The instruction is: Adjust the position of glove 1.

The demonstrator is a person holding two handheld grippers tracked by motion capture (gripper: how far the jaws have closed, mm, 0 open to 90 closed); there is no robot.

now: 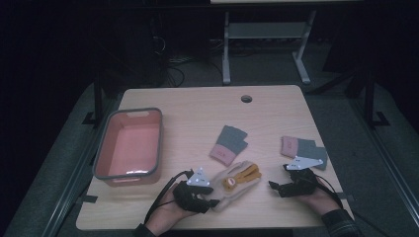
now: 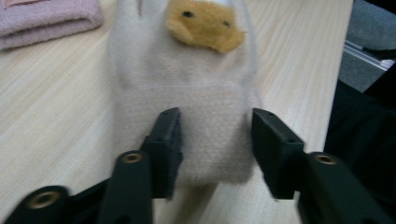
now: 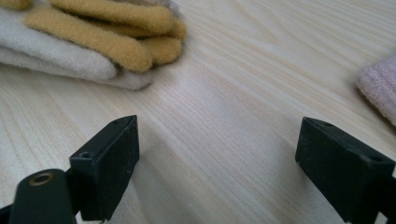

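Note:
A cream glove [image 1: 237, 178] with mustard-yellow fingers and a yellow patch lies near the table's front edge. My left gripper [image 1: 213, 202] reaches its cuff from the left. In the left gripper view the cuff [image 2: 196, 93] lies between the jaws of the left gripper [image 2: 217, 140]; one jaw rests over its edge and the other stands beside it, with no visible squeeze. My right gripper [image 1: 278, 177] stands open to the right of the glove. In the right gripper view bare wood lies between the wide jaws of the right gripper [image 3: 219, 158], with the glove's fingertips [image 3: 93, 42] ahead at upper left.
A pink basket [image 1: 127, 111] with a grey rim stands at the table's left. A grey-and-pink glove [image 1: 228, 144] lies mid-table, its pink cuff [image 2: 46, 18] seen ahead of the left gripper. A second one [image 1: 302, 148] lies just behind the right gripper, its pink edge [image 3: 380, 88] at right.

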